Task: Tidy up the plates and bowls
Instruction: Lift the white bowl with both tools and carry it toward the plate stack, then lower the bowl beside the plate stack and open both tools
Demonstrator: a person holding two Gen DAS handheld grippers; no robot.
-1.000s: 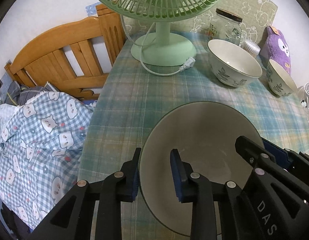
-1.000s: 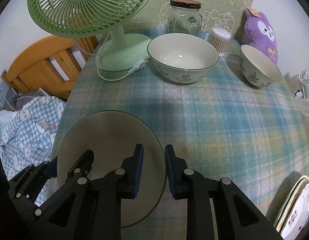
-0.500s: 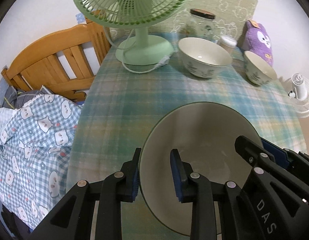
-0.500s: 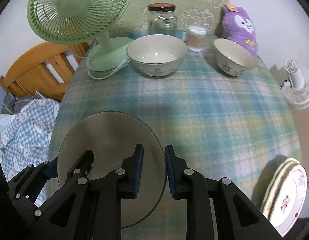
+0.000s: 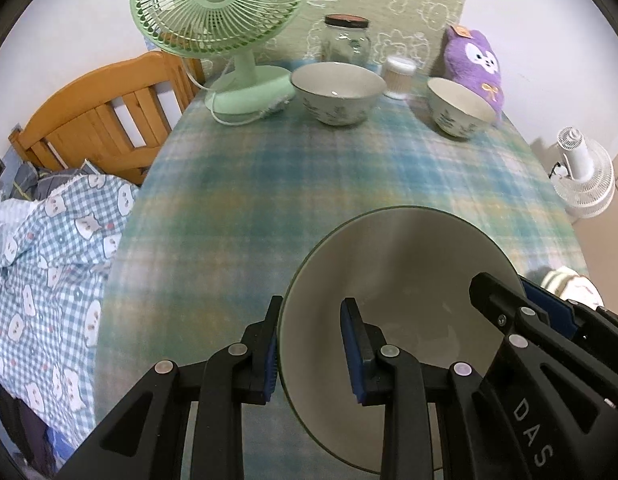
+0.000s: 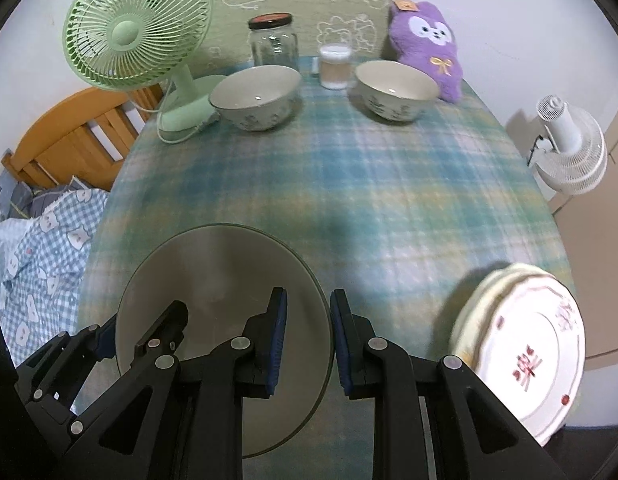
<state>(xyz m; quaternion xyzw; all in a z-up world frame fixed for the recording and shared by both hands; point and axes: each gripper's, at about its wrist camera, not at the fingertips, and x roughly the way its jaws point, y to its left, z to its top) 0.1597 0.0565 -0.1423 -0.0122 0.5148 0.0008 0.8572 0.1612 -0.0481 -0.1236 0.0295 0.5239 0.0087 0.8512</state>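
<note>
Both views pulled back since earlier frames: far bowls smaller, plate stack (image 6: pixel 525 352) now fully in right view. Left tongs (image 5: pixel 309 344) clenched on near-left rim of grey plate (image 5: pixel 401 280); right tongs (image 6: pixel 307 340) clenched on its opposite rim. Plate held between them over near part of plaid surface (image 6: pixel 369 184). Stack at near-right edge. Beyond: large bowl (image 6: pixel 255 98), small bowl (image 6: pixel 397 90), green fan (image 6: pixel 139 28), jar (image 6: pixel 273 42).
</note>
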